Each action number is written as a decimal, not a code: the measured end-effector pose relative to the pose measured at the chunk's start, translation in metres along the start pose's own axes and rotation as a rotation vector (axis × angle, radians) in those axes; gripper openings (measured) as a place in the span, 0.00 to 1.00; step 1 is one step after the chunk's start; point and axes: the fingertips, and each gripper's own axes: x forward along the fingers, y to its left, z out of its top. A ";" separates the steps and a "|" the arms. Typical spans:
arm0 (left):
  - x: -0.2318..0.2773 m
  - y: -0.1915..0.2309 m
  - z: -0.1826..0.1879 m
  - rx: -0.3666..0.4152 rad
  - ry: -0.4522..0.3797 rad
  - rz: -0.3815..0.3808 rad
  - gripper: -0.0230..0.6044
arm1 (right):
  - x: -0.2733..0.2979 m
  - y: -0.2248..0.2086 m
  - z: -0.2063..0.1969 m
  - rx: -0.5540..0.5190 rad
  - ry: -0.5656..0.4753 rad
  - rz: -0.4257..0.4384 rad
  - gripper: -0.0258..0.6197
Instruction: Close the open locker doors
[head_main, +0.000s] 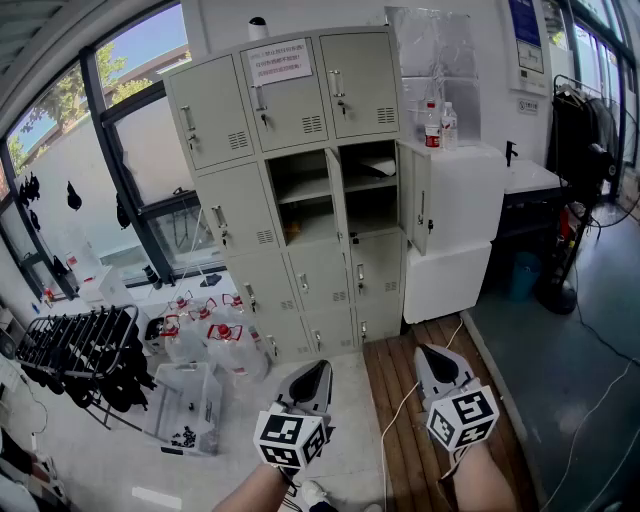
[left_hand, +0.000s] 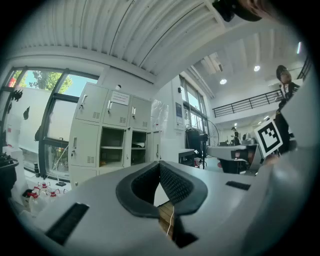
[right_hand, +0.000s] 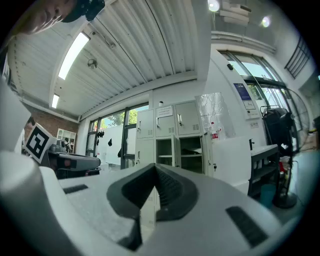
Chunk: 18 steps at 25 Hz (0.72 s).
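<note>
Left claw (head_main: 312, 380) and right claw (head_main: 437, 365) both pinched together, empty; we'd step closer and nudge the open locker doors (head_main: 419, 205) flush.

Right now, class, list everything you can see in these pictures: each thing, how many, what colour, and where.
Locker: one, beige, against the back wall.
Open doors: two, beige, middle row.
Cabinet: one, white, right of the locker.
Bottles: two, clear, on the cabinet.
Jugs: several, clear with red, floor left of the locker.
Rack: one, black, far left.
Bin: one, clear, floor beside the rack.
Left gripper: one, grey, bottom centre, fingers shut.
Right gripper: one, grey, bottom right, fingers shut.
</note>
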 end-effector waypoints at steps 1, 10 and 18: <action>0.002 0.000 0.001 -0.001 0.000 0.001 0.04 | 0.001 -0.001 0.001 0.000 0.000 0.001 0.04; 0.011 0.005 0.001 -0.004 0.002 0.005 0.04 | 0.011 -0.006 0.000 0.005 0.001 0.004 0.04; 0.017 0.018 -0.001 -0.017 0.003 0.019 0.04 | 0.025 -0.008 -0.004 0.021 0.015 0.004 0.04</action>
